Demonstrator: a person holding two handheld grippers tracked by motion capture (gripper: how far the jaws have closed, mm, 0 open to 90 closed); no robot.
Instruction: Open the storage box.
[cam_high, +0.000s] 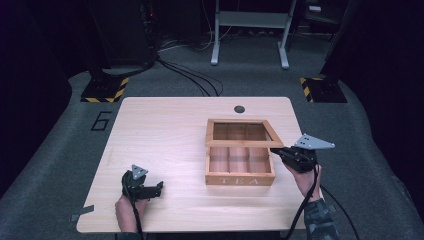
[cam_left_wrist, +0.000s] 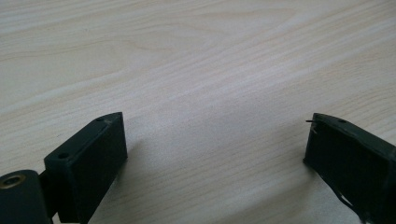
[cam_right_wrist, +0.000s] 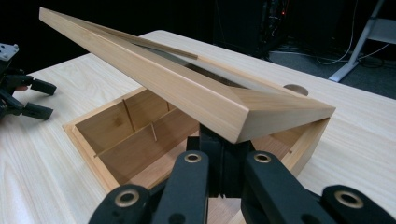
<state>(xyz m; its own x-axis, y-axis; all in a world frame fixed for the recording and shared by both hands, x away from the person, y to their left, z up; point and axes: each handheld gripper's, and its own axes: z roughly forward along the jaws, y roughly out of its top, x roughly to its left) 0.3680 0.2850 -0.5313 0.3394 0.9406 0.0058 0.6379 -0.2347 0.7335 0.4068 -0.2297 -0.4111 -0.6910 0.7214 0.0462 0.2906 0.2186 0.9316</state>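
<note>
A wooden tea box (cam_high: 240, 172) marked TEA stands right of the table's middle, its dividers (cam_right_wrist: 126, 121) bare and its compartments empty. Its windowed lid (cam_high: 240, 143) is tilted partly up. My right gripper (cam_high: 277, 151) sits at the lid's right front corner. In the right gripper view the jaws are shut (cam_right_wrist: 222, 151), their tips tucked under the raised lid (cam_right_wrist: 187, 88), which rests on them. My left gripper (cam_high: 160, 189) lies low near the table's front left, open (cam_left_wrist: 215, 144) over bare wood with nothing between its fingers. The left gripper (cam_right_wrist: 45, 99) also shows far off beyond the box.
The light wooden table (cam_high: 165, 130) has a round cable hole (cam_high: 239, 109) at its far edge behind the box. Beyond the table are floor cables (cam_high: 190, 75), a metal stand (cam_high: 250, 30) and yellow-black striped bases (cam_high: 105, 90).
</note>
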